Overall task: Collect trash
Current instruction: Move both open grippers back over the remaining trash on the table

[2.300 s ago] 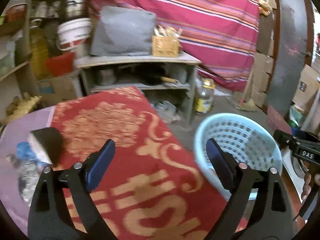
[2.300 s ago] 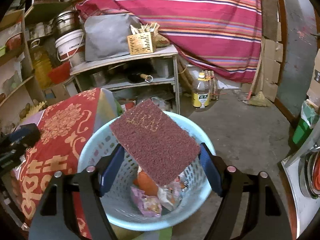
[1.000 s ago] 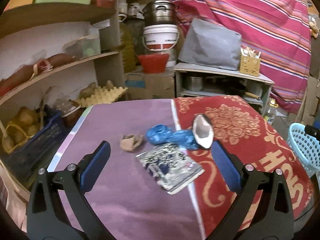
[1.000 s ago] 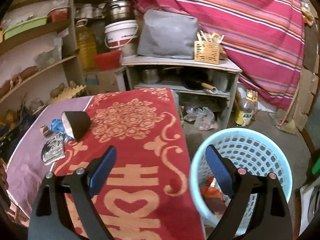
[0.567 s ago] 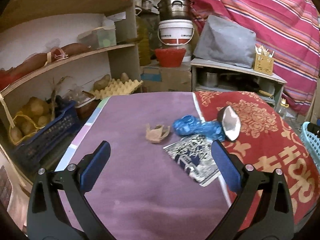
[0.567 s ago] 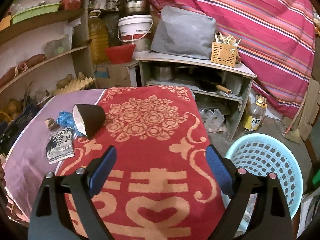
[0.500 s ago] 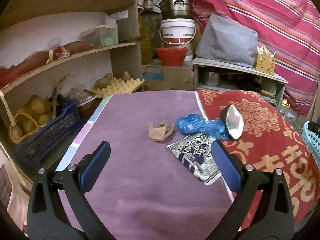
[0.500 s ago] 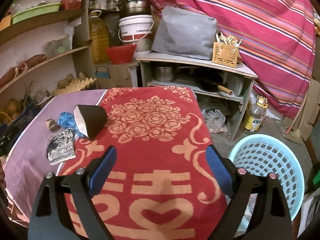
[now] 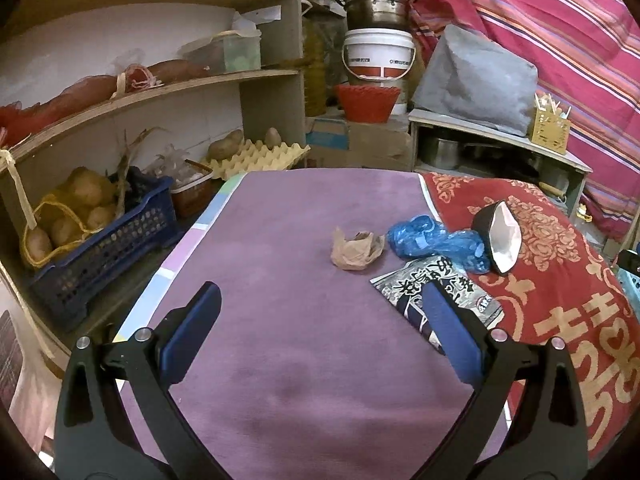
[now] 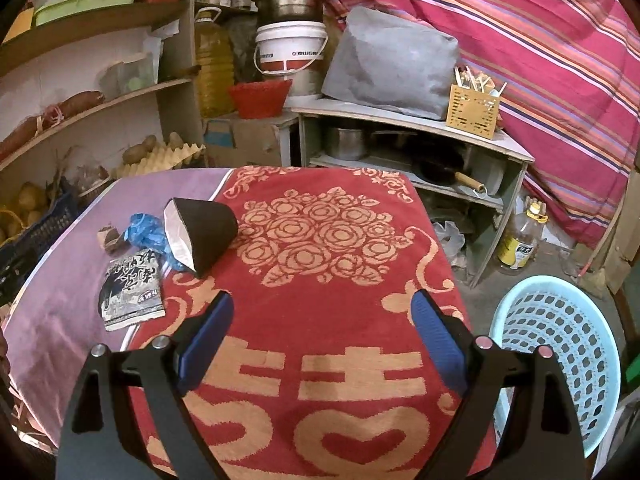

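Trash lies on the table: a crumpled brown paper (image 9: 357, 249), a crumpled blue plastic (image 9: 438, 242), a printed black-and-white snack packet (image 9: 424, 292) and a dark carton with a white open end (image 9: 498, 236). In the right wrist view they are the paper (image 10: 110, 238), the blue plastic (image 10: 144, 232), the packet (image 10: 132, 290) and the carton (image 10: 202, 236). My left gripper (image 9: 320, 332) is open and empty over the purple cloth, short of the trash. My right gripper (image 10: 320, 330) is open and empty over the red cloth (image 10: 320, 248). The light blue trash basket (image 10: 560, 344) stands on the floor at right.
Wooden shelves (image 9: 140, 92) with potatoes, a blue crate (image 9: 100, 248) and an egg tray (image 9: 256, 158) stand at left. A low grey shelf unit (image 10: 412, 148) with pots stands behind the table. An oil bottle (image 10: 520, 236) stands on the floor.
The right gripper let the red mat go into the basket and swung left over the table. The left gripper swung left and closer to the trash on the purple cloth.
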A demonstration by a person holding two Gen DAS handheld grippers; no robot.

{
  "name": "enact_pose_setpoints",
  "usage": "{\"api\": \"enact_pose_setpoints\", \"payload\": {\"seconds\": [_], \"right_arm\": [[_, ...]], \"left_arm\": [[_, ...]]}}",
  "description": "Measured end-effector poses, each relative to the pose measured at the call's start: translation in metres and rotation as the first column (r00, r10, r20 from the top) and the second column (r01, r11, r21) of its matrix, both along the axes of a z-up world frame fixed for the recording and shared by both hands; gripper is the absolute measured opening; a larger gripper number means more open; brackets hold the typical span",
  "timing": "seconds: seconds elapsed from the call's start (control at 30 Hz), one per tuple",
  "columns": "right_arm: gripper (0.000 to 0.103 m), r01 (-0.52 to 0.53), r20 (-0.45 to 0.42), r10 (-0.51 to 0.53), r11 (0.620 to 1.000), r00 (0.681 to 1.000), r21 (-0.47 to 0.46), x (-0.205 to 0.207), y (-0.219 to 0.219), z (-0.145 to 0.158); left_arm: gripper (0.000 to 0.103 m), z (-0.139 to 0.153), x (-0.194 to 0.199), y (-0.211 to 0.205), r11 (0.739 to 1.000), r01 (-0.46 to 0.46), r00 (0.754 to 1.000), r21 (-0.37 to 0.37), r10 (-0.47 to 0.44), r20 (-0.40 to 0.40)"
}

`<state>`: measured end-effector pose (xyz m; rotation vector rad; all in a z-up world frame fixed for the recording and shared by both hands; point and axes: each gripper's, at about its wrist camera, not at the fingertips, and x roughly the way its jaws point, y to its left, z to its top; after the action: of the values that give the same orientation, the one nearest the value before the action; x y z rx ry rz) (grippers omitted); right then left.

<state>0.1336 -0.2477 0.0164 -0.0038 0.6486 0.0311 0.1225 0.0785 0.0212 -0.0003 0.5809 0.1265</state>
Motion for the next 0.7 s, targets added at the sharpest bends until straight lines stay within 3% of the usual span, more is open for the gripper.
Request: {"api": "enact_pose_setpoints", "payload": {"seconds": [0.7], "right_arm": [[0.089,0.031,-0.013,-0.03,0.999,0.999,0.014,0.002,-0.009,-0.006]], "left_arm": [[0.097,-0.002,0.0,-0.003,1.0,0.005,1.0,0.006,-0.005,-0.002]]}}
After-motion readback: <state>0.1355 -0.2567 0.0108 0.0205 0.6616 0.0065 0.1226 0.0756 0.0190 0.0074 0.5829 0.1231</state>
